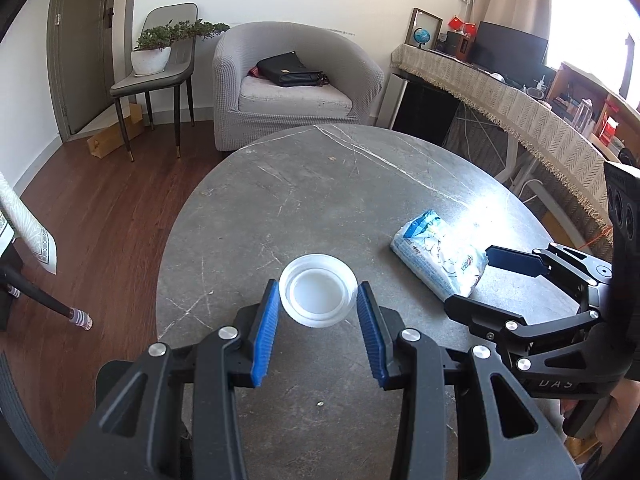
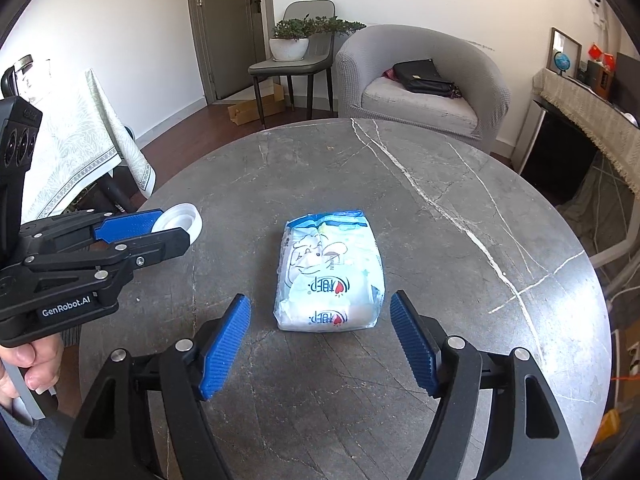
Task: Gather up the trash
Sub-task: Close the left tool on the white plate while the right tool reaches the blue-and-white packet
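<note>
A round white plastic lid [image 1: 318, 300] sits between the blue pads of my left gripper [image 1: 318, 294], which is shut on its rim. In the right wrist view the same left gripper [image 2: 174, 226] holds the lid [image 2: 180, 216] at the table's left side. A blue-and-white tissue pack [image 2: 330, 272] lies flat in the middle of the grey marble table [image 2: 400, 168]. My right gripper [image 2: 320, 300] stands open with the pack's near end between its fingertips, neither pad touching it. From the left wrist view the right gripper [image 1: 468, 279] reaches in at the pack [image 1: 436, 256].
Behind the table [image 1: 320, 184] stands a grey armchair [image 1: 296, 80] with a black bag on it, beside a chair carrying a potted plant [image 1: 154, 52]. A cloth-covered shelf [image 1: 520, 108] runs along the right. A person's hand [image 2: 28, 364] grips the left tool's handle.
</note>
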A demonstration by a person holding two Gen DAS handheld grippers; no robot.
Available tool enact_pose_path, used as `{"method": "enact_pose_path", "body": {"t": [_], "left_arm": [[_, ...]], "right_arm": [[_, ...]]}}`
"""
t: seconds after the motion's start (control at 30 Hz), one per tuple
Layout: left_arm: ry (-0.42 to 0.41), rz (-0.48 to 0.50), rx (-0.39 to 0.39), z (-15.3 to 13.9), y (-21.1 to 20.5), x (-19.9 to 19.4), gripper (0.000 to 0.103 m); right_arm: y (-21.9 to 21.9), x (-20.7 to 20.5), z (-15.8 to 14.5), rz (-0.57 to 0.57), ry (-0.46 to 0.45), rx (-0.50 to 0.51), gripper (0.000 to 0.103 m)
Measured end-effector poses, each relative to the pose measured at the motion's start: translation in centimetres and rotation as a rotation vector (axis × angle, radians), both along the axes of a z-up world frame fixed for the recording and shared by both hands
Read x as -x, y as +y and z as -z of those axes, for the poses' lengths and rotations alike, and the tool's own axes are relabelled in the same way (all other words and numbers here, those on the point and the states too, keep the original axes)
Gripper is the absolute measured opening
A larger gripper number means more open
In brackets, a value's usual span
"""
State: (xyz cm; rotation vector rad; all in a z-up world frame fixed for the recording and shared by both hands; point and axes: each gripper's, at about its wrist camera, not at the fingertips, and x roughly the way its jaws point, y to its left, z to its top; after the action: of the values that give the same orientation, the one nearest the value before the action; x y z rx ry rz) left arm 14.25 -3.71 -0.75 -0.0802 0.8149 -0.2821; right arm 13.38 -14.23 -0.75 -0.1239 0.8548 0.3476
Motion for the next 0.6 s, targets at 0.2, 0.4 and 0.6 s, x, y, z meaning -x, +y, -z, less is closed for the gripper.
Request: {"method": "enact_pose_path", "body": {"t": [0.2,0.4,0.6], "left_arm": [[0.002,0.005,-0.013,0.0,1.3,0.6,0.042],[0.0,-0.007,-0.009,-0.3,3.0,0.9,0.042],[0.0,-0.018,-0.007,-0.5,4.7,1.1,0.042]], "right_arm": [[0.7,-1.1,0.4,0.014,0.008,0.024,0.074],[1.2,-2.1,0.9,0.036,0.027,0.045,0.074],[1.6,-2.7,1.1,0.041,0.042,0.038,0.065]]}}
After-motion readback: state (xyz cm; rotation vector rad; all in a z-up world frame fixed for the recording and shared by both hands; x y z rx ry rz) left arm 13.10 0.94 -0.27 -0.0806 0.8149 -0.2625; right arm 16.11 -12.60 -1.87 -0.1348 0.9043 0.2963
